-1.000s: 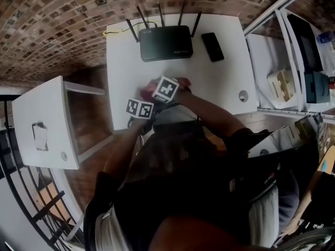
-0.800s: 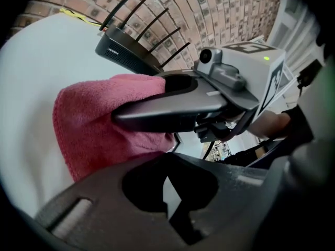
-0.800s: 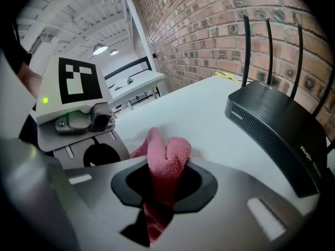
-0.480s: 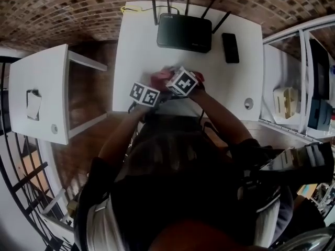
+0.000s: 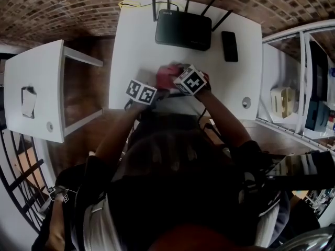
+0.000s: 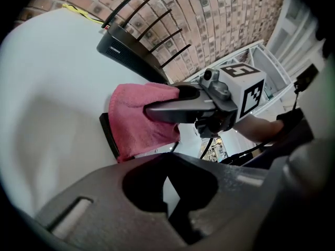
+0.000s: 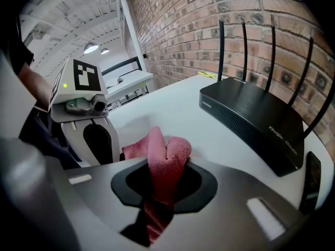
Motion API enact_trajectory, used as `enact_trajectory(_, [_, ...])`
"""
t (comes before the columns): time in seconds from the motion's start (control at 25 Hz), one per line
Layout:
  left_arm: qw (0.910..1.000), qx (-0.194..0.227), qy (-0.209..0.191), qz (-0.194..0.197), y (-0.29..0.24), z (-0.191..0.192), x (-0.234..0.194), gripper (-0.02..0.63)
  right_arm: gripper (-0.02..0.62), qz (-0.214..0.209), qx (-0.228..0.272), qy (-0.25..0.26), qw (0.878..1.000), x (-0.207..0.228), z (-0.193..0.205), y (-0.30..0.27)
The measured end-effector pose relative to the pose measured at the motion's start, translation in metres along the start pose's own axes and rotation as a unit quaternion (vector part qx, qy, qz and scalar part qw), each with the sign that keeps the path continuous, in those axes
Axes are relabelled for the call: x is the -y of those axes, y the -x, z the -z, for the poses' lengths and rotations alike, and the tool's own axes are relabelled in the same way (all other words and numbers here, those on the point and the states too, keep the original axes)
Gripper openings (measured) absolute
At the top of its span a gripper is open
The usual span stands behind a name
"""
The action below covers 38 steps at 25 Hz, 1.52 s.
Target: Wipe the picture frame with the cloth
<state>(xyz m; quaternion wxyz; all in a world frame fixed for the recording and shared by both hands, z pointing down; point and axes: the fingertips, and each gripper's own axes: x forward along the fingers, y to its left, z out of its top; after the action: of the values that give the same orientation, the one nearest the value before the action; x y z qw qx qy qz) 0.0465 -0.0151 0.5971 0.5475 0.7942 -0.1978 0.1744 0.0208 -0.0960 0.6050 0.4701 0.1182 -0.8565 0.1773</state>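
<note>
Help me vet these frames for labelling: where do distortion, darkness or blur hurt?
Head view: fisheye bends the white rectangular table, and the person's torso below is nearly black. Left gripper view: dark vignetted corners, blurred grey foreground, yet the pink terry cloth is sharp. Right gripper view: the brick wall curves; the black antennaed router is crisp.

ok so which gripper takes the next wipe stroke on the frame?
Right, probably. The right gripper is clamped on the pink cloth, which lies over the picture frame's dark edge. The left gripper is shut, carries no cloth, and sits alongside.
</note>
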Motion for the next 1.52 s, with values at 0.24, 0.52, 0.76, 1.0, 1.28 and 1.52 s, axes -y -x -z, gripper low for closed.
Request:
enact_trajectory(0.24, [1.0000,-0.001,-0.001,0.003,-0.001,0.000,0.000,0.000,0.067,0.030,-0.002,-0.015,0.999,0.017,0.015,0.017])
enact_trajectory(0.52, [1.0000,0.007,0.000,0.005,0.000,-0.002,-0.001,0.000,0.067,0.063,0.005,-0.044,0.997,0.038,0.034,0.034])
enact_trajectory(0.76, [0.9999,0.009,0.003,0.005,0.000,0.000,0.000,0.000,0.069,0.093,-0.011,-0.071,0.993,0.058,0.063,0.048])
enact_trajectory(1.0, [0.9999,0.013,0.005,0.008,0.002,-0.002,-0.001,0.000,0.069,0.114,-0.009,-0.118,0.986,0.068,0.099,0.064])
enact_trajectory(1.28, [0.9999,0.009,0.003,0.006,0.002,0.000,-0.001,0.000,0.074,0.135,0.002,-0.167,0.977,0.079,0.124,0.083])
enact_trajectory(1.52, [0.9998,0.019,0.008,0.007,0.002,-0.001,-0.001,0.000,0.075,0.170,0.035,-0.219,0.960,0.097,0.144,0.119])
